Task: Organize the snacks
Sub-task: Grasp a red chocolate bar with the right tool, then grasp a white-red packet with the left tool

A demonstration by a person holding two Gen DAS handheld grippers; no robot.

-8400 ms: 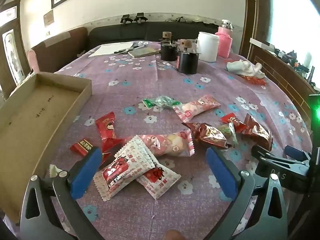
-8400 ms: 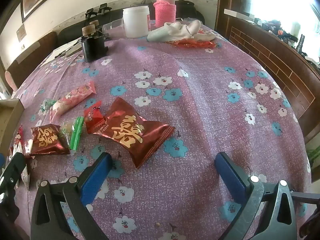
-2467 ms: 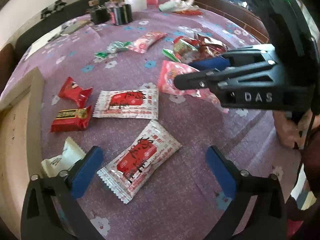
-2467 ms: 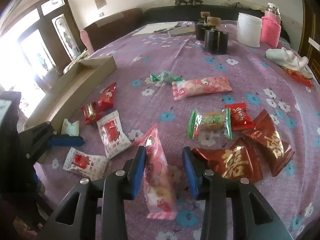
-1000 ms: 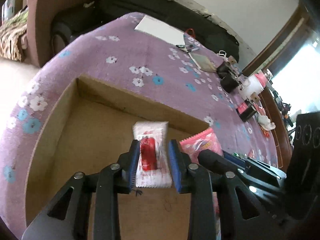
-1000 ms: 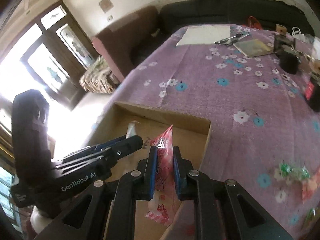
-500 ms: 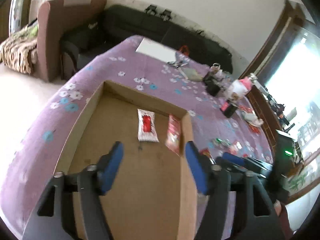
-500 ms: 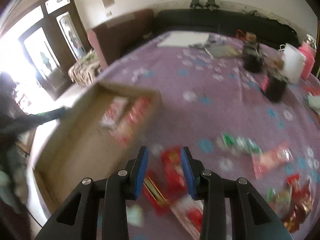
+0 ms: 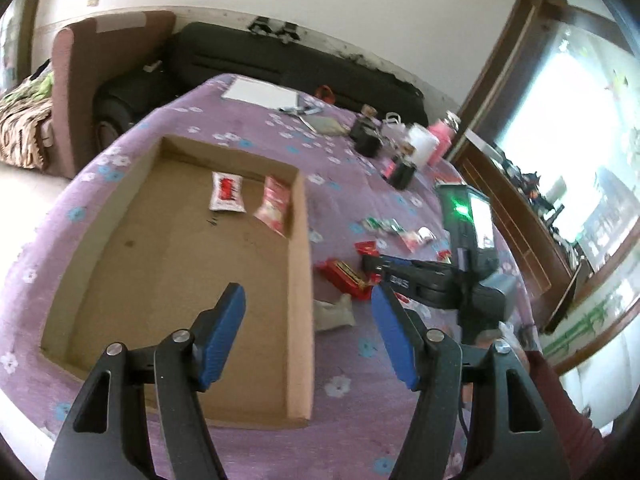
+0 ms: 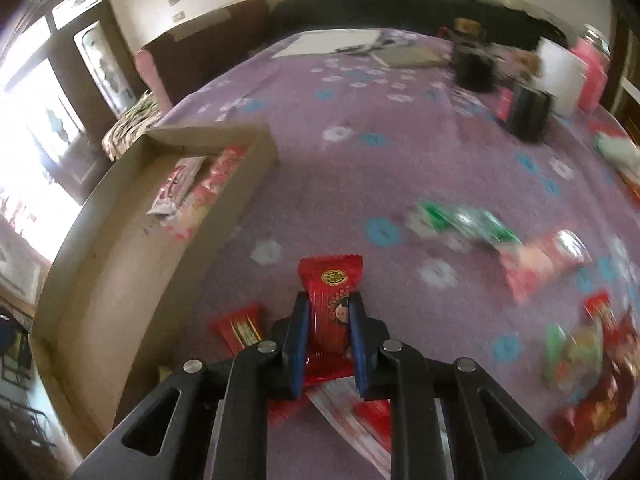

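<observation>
The cardboard box (image 9: 298,280) lies on the purple flowered tablecloth. A white-and-red packet (image 9: 227,197) and a pink packet (image 9: 275,205) rest at its far end. My left gripper (image 9: 308,296) hangs open above the box's right wall, with nothing between its fingers. To the box's right, my right gripper (image 10: 328,304) is closing, its blue pads against both sides of a red snack packet (image 10: 331,280). Another red packet (image 10: 239,328) lies just left of it, and a white-and-red one (image 10: 360,412) lies under the gripper. In the left wrist view the right gripper (image 9: 370,266) points at the loose snacks.
A green packet (image 10: 468,220), a pink packet (image 10: 544,260) and a blurred heap of wrappers (image 10: 580,352) lie to the right. Black jars (image 10: 472,68), a white tub (image 10: 560,76) and papers (image 10: 328,46) stand at the far side. A crumpled white wrapper (image 9: 334,312) lies beside the box.
Both grippers let their packets go into the box. The left one drew back and stays open. The right one swung out to the loose snacks and closed around a red packet.
</observation>
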